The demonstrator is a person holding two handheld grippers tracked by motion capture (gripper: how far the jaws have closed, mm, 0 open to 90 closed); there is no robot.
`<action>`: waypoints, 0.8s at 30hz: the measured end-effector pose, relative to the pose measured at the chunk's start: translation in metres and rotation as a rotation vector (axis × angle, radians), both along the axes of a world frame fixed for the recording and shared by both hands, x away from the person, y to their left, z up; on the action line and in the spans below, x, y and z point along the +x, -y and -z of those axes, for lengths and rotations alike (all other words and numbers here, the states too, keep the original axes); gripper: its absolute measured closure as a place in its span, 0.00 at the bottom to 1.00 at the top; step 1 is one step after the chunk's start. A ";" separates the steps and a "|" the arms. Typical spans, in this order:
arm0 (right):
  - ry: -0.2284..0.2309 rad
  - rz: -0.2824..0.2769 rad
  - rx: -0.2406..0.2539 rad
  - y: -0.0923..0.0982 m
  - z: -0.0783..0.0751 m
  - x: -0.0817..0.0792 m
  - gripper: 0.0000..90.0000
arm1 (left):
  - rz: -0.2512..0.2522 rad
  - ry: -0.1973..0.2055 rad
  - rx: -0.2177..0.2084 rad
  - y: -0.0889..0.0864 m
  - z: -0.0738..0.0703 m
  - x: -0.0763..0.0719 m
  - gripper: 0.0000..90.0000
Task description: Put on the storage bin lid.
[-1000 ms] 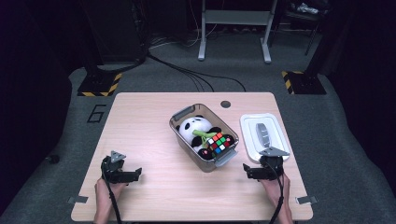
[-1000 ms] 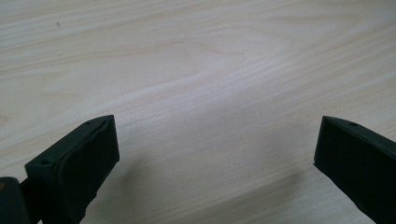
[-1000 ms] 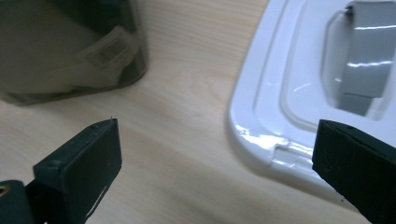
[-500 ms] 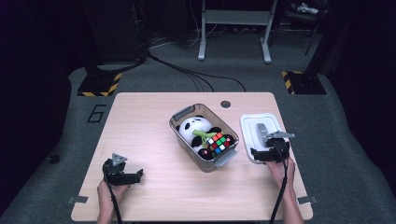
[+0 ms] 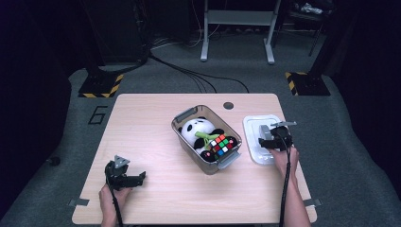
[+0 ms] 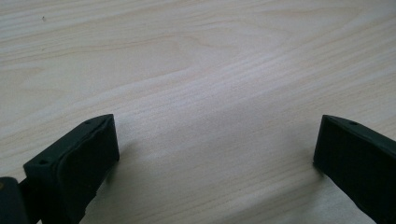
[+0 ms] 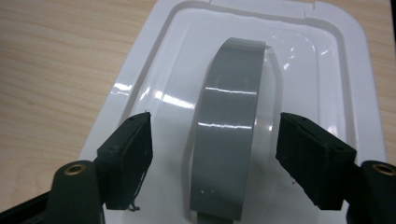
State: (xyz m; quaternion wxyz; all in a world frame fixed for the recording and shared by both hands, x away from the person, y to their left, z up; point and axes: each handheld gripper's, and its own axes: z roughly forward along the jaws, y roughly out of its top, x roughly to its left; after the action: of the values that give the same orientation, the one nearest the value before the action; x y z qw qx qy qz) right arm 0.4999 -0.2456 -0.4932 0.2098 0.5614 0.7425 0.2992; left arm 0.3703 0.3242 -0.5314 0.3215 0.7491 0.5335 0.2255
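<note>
Right gripper (image 7: 212, 161), jaws wide, straddles the grey handle (image 7: 231, 126) of the white bin lid (image 7: 154, 79); an off-centre close could skid the glossy lid.

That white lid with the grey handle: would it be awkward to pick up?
The white lid looks like thin moulded plastic, so probably light and fairly stiff. Its glossy surface may be slippery. The raised grey handle, sitting between the right gripper's open jaws, likely gives a secure hold.

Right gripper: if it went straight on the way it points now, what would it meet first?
Probably the grey handle of the white plastic lid; the right gripper is open astride it, though depth is unclear.
</note>
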 end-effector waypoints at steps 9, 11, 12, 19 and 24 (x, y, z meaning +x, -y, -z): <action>-0.005 0.021 -0.011 0.002 0.005 0.011 0.71 | -0.004 0.001 0.000 0.001 0.000 0.000 0.00; 0.004 0.024 -0.029 0.002 0.004 0.011 0.73 | -0.004 -0.001 0.002 0.001 0.000 0.000 0.00; 0.000 0.024 -0.023 0.002 0.003 0.010 0.74 | -0.005 -0.001 0.002 0.001 0.000 0.000 0.00; 0.020 -0.002 -0.006 0.004 -0.004 0.006 0.74 | -0.005 -0.004 0.004 0.001 -0.001 0.000 0.00; 0.033 -0.041 0.020 0.005 -0.013 0.002 0.74 | -0.008 0.002 0.001 0.001 0.000 0.001 0.00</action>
State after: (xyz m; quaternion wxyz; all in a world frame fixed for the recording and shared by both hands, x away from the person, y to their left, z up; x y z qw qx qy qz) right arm 0.5023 -0.2505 -0.4797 0.2102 0.5433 0.7471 0.3201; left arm 0.3711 0.3229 -0.5314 0.3208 0.7470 0.5358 0.2280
